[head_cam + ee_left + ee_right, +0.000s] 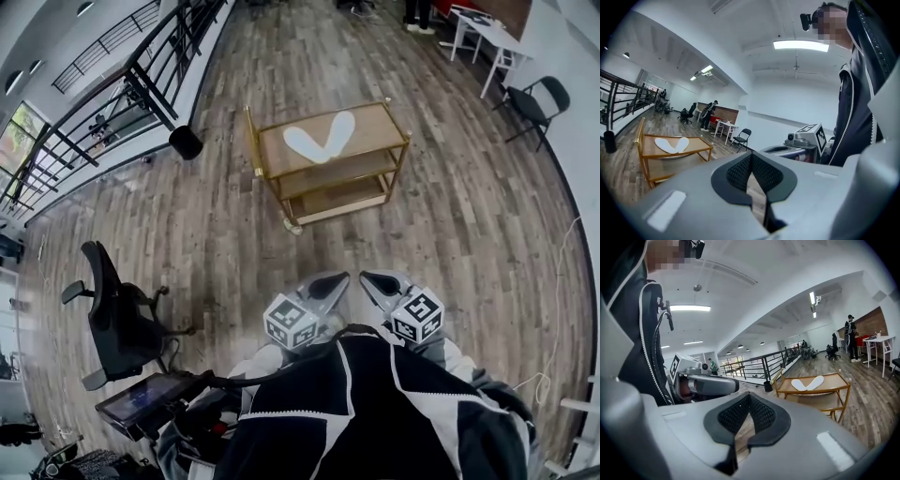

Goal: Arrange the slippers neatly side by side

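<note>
Two white slippers lie in a V on the top shelf of a gold-framed cart [398,141]; their near ends touch. The left slipper [302,142] is shorter in view and the right slipper [337,131] angles away to the right. They also show as slippers [671,144] and slippers [809,383] in the gripper views. My left gripper [335,279] and right gripper [374,279] are held close to the person's chest, side by side, well short of the cart. Both point toward it, shut and empty. The left gripper's [751,177] and the right gripper's [749,417] pads meet with nothing between.
A black office chair [117,319] and a screen [150,398] stand at the near left. A black bin [186,142] sits by the railing [141,75]. A folding chair [534,103] and a white table [487,33] are at the far right. The floor is wood planks.
</note>
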Available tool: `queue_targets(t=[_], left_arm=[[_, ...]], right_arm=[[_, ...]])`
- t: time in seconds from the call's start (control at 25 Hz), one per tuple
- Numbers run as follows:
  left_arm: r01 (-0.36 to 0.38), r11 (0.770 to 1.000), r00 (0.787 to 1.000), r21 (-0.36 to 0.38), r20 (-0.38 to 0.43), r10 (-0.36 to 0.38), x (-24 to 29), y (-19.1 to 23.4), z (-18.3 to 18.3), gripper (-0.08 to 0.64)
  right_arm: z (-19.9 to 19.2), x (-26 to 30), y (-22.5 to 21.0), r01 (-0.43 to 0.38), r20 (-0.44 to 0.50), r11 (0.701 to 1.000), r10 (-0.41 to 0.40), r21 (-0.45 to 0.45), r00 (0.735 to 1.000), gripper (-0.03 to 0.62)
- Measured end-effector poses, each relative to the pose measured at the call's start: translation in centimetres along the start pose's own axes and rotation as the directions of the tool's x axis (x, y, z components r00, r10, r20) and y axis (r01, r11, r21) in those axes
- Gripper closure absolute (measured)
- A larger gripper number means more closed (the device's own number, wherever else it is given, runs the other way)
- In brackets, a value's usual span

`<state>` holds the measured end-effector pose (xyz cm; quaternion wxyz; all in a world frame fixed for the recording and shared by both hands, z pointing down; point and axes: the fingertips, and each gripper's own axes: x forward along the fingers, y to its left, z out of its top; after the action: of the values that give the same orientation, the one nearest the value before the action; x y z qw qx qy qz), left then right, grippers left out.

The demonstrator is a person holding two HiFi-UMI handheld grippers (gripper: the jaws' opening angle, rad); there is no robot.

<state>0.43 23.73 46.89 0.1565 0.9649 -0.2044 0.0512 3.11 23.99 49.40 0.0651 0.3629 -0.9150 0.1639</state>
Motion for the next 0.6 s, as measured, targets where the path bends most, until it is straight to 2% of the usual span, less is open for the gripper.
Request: queue_targets(t=[0.36, 0.6], left_arm=[[0.021, 1.000, 1.000, 0.021, -0.015, -0.020, 0.1, 10.1, 1.1, 0.545], [0.030, 0.999, 1.000, 0.021, -0.002, -0.030, 1.4, 9.7, 2.1, 0.545]], right_arm=[[2.3, 9.4, -4.0, 0.035, -0.006, 0.999, -0.035, -0.004, 0.999, 0.588], [3.9, 7.3, -5.1, 0.049, 0.005, 0.999, -0.049, -0.006, 0.999, 0.588]])
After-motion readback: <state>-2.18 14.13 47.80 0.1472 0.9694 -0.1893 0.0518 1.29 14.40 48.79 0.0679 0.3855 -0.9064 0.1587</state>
